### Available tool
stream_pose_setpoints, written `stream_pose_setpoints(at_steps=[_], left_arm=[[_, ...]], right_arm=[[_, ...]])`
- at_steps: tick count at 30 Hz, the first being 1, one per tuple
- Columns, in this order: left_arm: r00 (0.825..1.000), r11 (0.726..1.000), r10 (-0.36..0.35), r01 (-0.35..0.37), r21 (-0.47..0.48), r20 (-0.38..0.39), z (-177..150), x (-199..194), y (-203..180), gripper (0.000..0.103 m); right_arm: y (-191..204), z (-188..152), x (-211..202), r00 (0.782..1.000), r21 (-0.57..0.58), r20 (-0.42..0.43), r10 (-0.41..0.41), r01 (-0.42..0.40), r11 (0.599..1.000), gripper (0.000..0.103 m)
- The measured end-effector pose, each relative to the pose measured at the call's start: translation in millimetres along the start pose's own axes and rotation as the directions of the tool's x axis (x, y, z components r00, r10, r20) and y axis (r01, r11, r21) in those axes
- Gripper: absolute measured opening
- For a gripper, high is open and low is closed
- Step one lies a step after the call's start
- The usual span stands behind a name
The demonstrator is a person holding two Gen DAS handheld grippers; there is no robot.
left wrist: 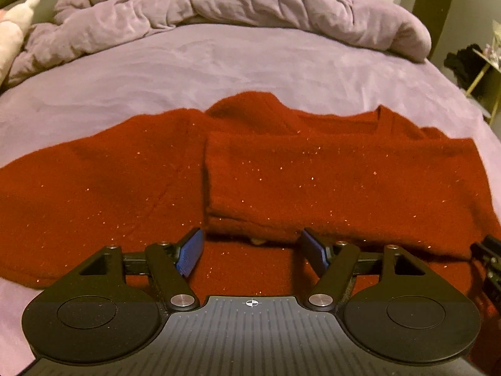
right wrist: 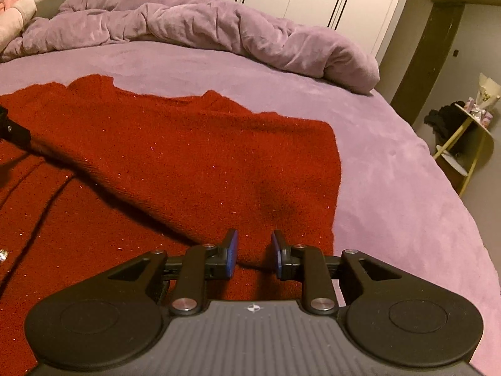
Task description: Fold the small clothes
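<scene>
A: Where is the red cardigan (left wrist: 250, 172) lying?

B: It is spreading across the purple bed (left wrist: 219, 62), directly under and ahead of both sets of fingers, with one panel folded over just beyond the left gripper (left wrist: 252, 252).

A: Are the left fingers (left wrist: 191, 252) grasping it?

B: No, they are standing wide apart, released, above the knit.

A: And the right gripper (right wrist: 253, 255)?

B: Its fingers (right wrist: 231, 255) are sitting close together with a narrow gap, hovering over the cardigan's edge, pressing nothing. A crumpled duvet (right wrist: 219, 28) is lying far beyond them.
</scene>
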State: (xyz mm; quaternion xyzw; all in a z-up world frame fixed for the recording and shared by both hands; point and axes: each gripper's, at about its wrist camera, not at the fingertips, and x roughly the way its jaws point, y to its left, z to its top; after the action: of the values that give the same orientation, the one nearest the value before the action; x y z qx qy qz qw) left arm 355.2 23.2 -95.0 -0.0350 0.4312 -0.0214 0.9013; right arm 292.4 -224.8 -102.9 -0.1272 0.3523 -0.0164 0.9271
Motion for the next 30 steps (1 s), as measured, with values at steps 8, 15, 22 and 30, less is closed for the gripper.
stream_pose_setpoints(at_steps=[8,15,22,30], left_arm=[[1.0,1.0,0.007,-0.007,0.001,-0.007,-4.6,0.4,2.4,0.082],[0.997,0.994,-0.06,0.064,-0.088,0.042,-17.5,-39.0,37.5,0.091],[0.985,0.935,-0.138,0.165,-0.314,0.106,-60.4,-79.7,131.9,0.094],[0.967,0.658,0.028,0.172,-0.733,0.252,-104.6,-98.9,312.5,0.087]], right_arm=[[12.0,5.9,9.6,0.999,-0.068,-0.016,-0.034,0.033,0.997,0.022],[-2.8,-7.3,-52.7,0.996,0.141,0.002,0.094,-0.094,0.986,0.058],[-2.2,-53.5,-106.1,0.978,0.344,-0.026,0.206,-0.184,0.921,0.058],[20.9,-70.1,-135.4,0.987,0.291,-0.023,0.162,-0.148,0.945,0.057]])
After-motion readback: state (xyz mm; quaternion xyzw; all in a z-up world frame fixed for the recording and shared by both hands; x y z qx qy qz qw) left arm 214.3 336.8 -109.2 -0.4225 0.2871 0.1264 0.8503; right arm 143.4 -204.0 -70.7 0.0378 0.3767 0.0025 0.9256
